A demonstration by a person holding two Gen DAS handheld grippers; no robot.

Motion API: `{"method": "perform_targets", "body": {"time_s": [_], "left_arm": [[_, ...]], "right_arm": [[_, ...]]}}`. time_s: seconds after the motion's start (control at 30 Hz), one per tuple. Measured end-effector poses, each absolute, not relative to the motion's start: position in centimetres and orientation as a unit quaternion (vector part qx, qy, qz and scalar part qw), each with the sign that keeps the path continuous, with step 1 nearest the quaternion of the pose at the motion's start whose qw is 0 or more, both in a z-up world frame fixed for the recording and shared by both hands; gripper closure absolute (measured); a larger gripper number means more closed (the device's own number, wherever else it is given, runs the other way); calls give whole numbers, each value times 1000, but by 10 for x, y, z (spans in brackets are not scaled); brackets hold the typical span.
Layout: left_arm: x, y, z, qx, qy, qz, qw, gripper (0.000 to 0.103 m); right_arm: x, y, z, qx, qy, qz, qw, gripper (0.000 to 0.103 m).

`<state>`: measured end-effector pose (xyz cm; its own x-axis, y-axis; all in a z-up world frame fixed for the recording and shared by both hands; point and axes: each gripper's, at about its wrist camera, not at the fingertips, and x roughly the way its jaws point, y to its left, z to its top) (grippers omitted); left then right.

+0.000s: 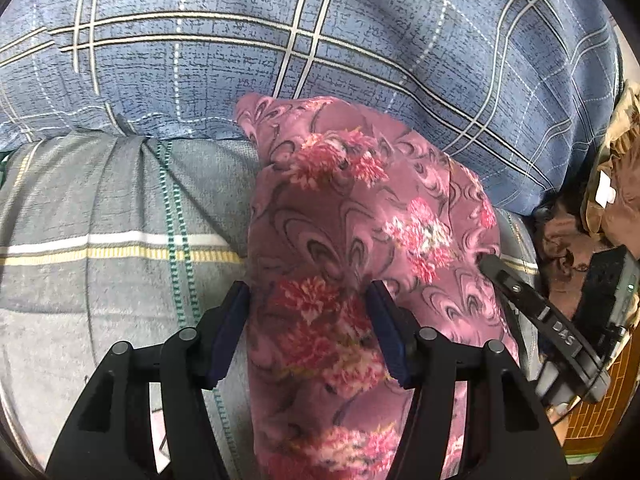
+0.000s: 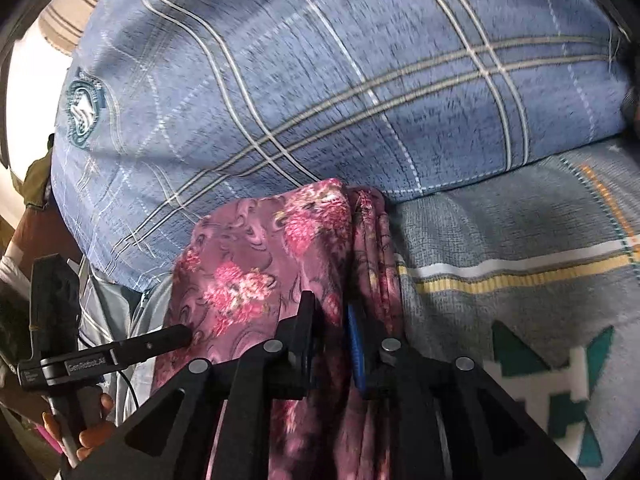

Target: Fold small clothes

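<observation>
A pink floral garment [image 1: 352, 216] lies in a long bundle on the grey striped bed sheet [image 1: 100, 216], its far end against a blue plaid quilt [image 1: 320, 40]. My left gripper [image 1: 308, 320] is open, its fingers straddling the near part of the cloth. My right gripper [image 2: 332, 328] is shut on a fold of the same garment [image 2: 248, 260]. The right gripper's finger [image 1: 516, 292] touches the cloth's right edge in the left wrist view. The left gripper's finger [image 2: 160, 340] reaches the cloth's left side in the right wrist view.
The blue plaid quilt [image 2: 320, 80] is piled high just behind the garment. Brown and tan clothes [image 1: 608, 200] lie at the right of the left wrist view. The sheet [image 2: 520, 240] stretches to the right with a teal and white pattern.
</observation>
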<state>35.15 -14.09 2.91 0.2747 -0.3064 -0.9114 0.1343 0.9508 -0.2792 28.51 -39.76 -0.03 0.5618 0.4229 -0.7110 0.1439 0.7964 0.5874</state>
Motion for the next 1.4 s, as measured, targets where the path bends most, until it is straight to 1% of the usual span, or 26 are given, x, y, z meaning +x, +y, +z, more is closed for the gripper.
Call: {"method": "perform_targets", "body": {"time_s": [0.1,0.2,0.3,0.43,0.5,0.57,0.6,0.63,0.67,0.73,0.87,0.93,1.0,1.07,1.1,1.23,1.27,1.33,1.37,1.4], "left_arm": [[333,-131,40,-69,580,-138,800,43],[315,-121,51,-68,573,-144,804,43],[297,-106,48,-96,579,-163,793,43],[289,-93,24,-122,603,-172,770,43],[286,-92,21,-123,607,-172,766,43],[278,-95,22,-119,602,-171,771,43],[276,-96,20,-116,602,-172,771,42],[274,-95,17,-111,605,-171,770,41],[273,-96,14,-104,611,-165,767,41],[270,-96,12,-109,618,-169,760,41],[248,-89,18,-115,612,-188,759,41],[238,-85,18,-124,609,-196,758,41],[230,-86,12,-126,612,-197,756,41],[228,-89,6,-121,618,-193,753,41],[227,-92,9,-119,615,-191,756,41],[224,-97,11,-102,606,-184,767,41],[225,-97,9,-97,607,-181,768,41],[223,-97,7,-88,604,-181,771,41],[222,-97,8,-83,601,-183,774,41],[222,-99,10,-74,600,-187,774,41]], "right_arm": [[267,-402,11,312,460,95,826,84],[248,-400,16,325,462,121,817,79],[228,-395,11,349,458,147,804,64],[224,-379,4,333,468,157,804,64],[220,-369,20,278,462,143,830,90],[210,-369,45,268,416,140,858,91],[207,-371,48,271,407,136,862,91],[207,-374,44,266,414,128,861,91],[210,-375,34,253,441,115,854,91],[209,-376,19,240,476,102,840,88],[174,-392,35,315,434,149,831,76],[156,-392,38,313,424,167,833,64],[144,-380,32,280,446,169,834,64],[139,-370,28,221,463,151,845,80],[137,-368,31,200,459,145,854,98],[128,-395,41,278,414,139,856,98],[131,-397,36,286,419,134,851,99],[137,-396,14,284,457,116,835,98],[139,-393,4,285,474,114,825,96],[139,-393,3,293,473,114,823,94]]}}
